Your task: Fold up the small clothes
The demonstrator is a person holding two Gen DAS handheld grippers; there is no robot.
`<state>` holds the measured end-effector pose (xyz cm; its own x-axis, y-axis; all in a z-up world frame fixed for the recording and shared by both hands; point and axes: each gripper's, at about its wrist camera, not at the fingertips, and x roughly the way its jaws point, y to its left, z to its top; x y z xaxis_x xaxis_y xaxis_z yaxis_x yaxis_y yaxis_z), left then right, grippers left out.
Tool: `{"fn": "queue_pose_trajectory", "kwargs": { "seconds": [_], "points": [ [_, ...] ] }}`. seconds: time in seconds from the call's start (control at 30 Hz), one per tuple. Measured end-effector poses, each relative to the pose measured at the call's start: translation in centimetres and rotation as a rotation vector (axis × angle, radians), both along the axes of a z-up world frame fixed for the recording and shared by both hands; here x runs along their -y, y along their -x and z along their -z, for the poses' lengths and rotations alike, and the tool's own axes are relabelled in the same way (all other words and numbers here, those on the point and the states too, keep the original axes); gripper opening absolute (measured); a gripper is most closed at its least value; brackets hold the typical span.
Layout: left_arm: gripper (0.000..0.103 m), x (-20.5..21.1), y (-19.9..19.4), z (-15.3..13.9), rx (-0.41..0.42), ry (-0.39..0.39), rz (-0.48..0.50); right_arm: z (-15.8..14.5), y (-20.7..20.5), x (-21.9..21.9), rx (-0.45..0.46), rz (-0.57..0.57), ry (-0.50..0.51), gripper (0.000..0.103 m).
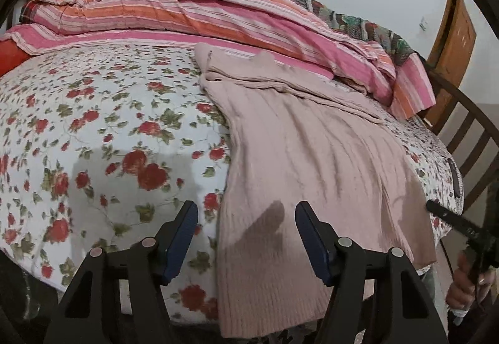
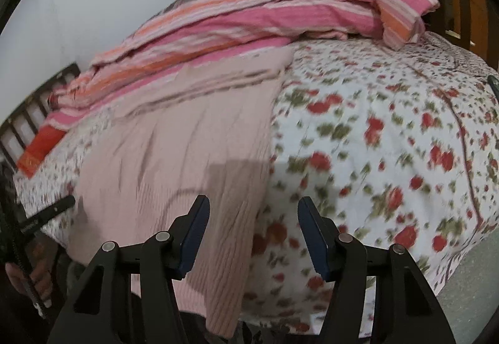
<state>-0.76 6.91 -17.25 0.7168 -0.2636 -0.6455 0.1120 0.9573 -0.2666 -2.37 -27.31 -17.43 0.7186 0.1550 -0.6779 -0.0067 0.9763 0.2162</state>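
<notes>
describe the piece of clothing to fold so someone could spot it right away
Start from the bed with its white, red-rose cover. The sweater lies flat across it, hem hanging over the near edge, top reaching the striped pink-orange quilt. It is the only plain fabric: pale dusty pink, ribbed knit, no print.

Two wrist fisheyes look down and forward over the bed (image 1: 93,132) from its near edge. Both close views share the pink sweater (image 1: 312,157) and striped quilt (image 2: 249,20).

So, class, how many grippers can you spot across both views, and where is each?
2. The left gripper hangs over the near left edge of the pink sweater; the right gripper hangs over its near right edge. Both are open and empty.
</notes>
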Motion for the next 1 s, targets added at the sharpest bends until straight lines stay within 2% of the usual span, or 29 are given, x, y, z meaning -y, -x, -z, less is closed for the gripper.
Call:
{"fn": "queue_pose_trajectory", "kwargs": {
  "seconds": [0.1, 0.17, 0.2, 0.23, 0.27, 0.43, 0.53, 0.7, 0.77, 1.0],
  "points": [
    [0.06, 0.6, -0.9, -0.4, 0.021, 0.002, 0.01, 0.8, -0.4, -0.9, -0.005, -0.019, 0.02, 0.059],
    [0.059, 0.9, -2.0, -0.4, 0.018, -0.003, 0.012, 1.2, -1.0, -1.3, -0.001, -0.022, 0.036, 0.054],
    [0.057, 1.0, -2.9, -0.3, 0.005, -0.003, 0.01, 1.4, -1.4, -1.5, -0.006, -0.022, 0.042, 0.048],
    [0.051, 1.0, -3.6, -0.2, -0.002, 0.004, 0.01, 1.6, -1.8, -1.6, -0.013, -0.023, 0.044, 0.042],
    [0.047, 1.0, -4.0, -0.2, -0.006, 0.013, 0.013, 1.9, -2.3, -1.7, -0.021, -0.025, 0.041, 0.039],
    [0.046, 0.5, -5.9, 0.8, -0.039, 0.131, 0.028, 1.7, -3.7, -1.4, 0.004, -0.016, 0.004, 0.037],
    [0.046, 0.4, -5.1, 1.1, -0.042, 0.162, 0.054, 1.8, -3.9, -1.0, -0.008, -0.013, -0.034, 0.037],
    [0.046, 0.3, -1.8, 1.6, -0.054, 0.145, 0.108, 2.3, -2.8, -1.5, -0.044, -0.053, -0.021, 0.037],
    [0.045, -0.1, -0.7, 1.7, -0.053, 0.147, 0.103, 2.9, -2.2, -1.3, -0.07, -0.055, -0.041, 0.037],
    [0.041, -1.3, 2.0, 3.0, -0.07, 0.187, 0.098, 2.9, -0.1, -1.4, -0.066, -0.066, -0.06, 0.037]
  ]
}}
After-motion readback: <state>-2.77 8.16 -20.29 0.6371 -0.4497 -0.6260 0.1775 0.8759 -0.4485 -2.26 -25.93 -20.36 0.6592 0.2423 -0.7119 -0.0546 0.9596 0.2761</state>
